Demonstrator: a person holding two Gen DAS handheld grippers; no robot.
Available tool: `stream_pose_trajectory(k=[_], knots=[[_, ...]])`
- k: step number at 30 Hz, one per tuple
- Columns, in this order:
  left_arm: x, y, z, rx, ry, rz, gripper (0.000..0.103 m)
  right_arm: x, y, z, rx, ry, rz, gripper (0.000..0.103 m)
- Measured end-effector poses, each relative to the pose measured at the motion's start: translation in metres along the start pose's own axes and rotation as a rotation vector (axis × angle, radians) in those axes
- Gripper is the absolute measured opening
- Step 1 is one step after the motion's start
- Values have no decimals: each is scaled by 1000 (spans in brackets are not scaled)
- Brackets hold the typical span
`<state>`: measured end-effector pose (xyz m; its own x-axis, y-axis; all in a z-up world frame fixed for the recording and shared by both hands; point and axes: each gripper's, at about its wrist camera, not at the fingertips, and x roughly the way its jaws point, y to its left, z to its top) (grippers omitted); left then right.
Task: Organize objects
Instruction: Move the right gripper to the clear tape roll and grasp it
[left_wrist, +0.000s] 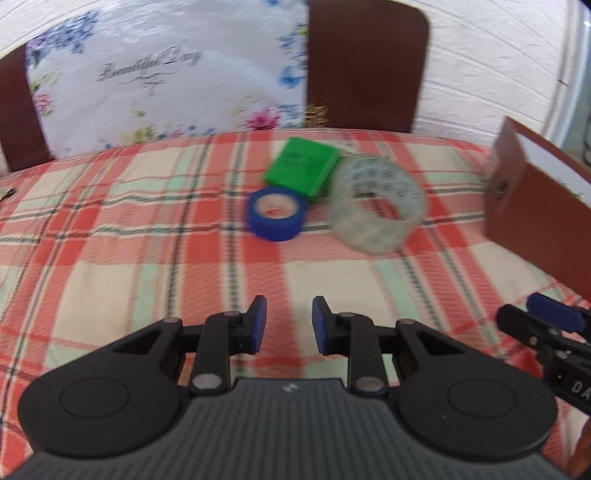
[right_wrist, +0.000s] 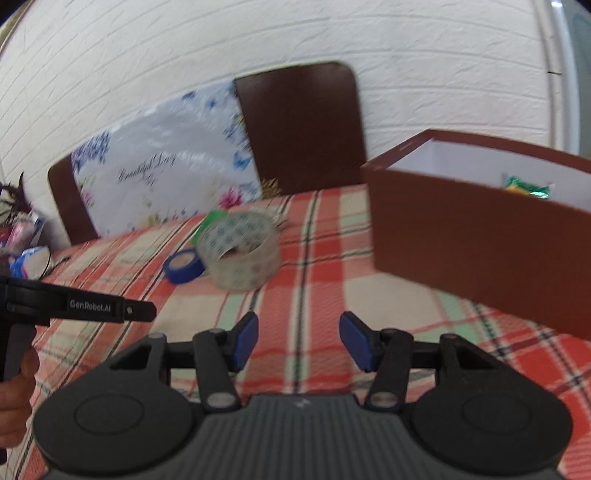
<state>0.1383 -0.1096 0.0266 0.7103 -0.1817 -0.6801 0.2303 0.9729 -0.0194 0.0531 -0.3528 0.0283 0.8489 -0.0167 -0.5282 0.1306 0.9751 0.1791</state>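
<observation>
Left gripper (left_wrist: 289, 325): jaws apart, holding nothing, above the red plaid tablecloth (left_wrist: 110, 258). Right gripper (right_wrist: 298, 341): jaws apart, holding nothing. Ahead lie the blue tape roll (left_wrist: 276, 213), green rectangular block (left_wrist: 302, 170) and clear patterned tape roll (left_wrist: 376, 204), clustered near the brown cardboard box (right_wrist: 480, 236).

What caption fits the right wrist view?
Open right tongs face clear tape roll, blue tape roll and brown cardboard box.

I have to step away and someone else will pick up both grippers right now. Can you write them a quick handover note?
Left gripper: open, empty, above the tablecloth.
Right gripper: open, empty.
On the cloth, clustered: blue tape roll, clear tape roll, green box behind them.
Brown box to the right; a green packet already lies inside.
Left: the three clustered items, probably bound for the box.
</observation>
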Motion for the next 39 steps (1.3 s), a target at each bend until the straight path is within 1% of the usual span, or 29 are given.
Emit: stream_pose_trajectory(k=[2, 3, 5, 6, 7, 12, 15, 18, 19, 21, 23, 25, 27, 31, 35, 39], knots=[[3, 12, -2, -9, 3, 34, 31, 9, 10, 2, -13, 18, -1, 51], [4, 21, -5, -22, 8, 41, 31, 13, 15, 3, -25, 20, -5, 53], [9, 35, -8, -63, 24, 41, 32, 23, 25, 6, -60, 14, -15, 63], [11, 42, -10, -84, 32, 40, 32, 29, 30, 9, -80, 10, -23, 76], [13, 49, -12, -102, 31, 37, 32, 36, 35, 10, -96, 5, -34, 87], [12, 69, -15, -127, -1, 31, 32, 75, 56, 22, -158, 10, -52, 89], [14, 80, -15, -144, -12, 32, 32, 96, 68, 26, -212, 7, -58, 95], [14, 88, -16, -163, -19, 21, 32, 115, 78, 31, -261, -4, -57, 99], [14, 90, -16, -166, -20, 17, 32, 121, 81, 33, -270, -4, -68, 102], [14, 91, -17, -171, -22, 10, 32, 134, 83, 37, -279, 3, -92, 103], [14, 92, -17, -173, -24, 6, 33, 148, 82, 40, -272, 30, -96, 102], [14, 92, -17, -172, -24, 5, 33, 157, 79, 43, -251, 58, -107, 94], [14, 92, -17, -173, -23, 5, 33, 161, 73, 46, -217, 77, -91, 93], [13, 92, -16, -173, -13, 10, 35, 151, 70, 42, -207, 58, -102, 93], [11, 87, -17, -161, 0, 23, 43, 132, 70, 31, -238, 71, -89, 93], [6, 79, -20, -136, 14, 47, 49, 101, 72, 11, -282, 81, -60, 93]])
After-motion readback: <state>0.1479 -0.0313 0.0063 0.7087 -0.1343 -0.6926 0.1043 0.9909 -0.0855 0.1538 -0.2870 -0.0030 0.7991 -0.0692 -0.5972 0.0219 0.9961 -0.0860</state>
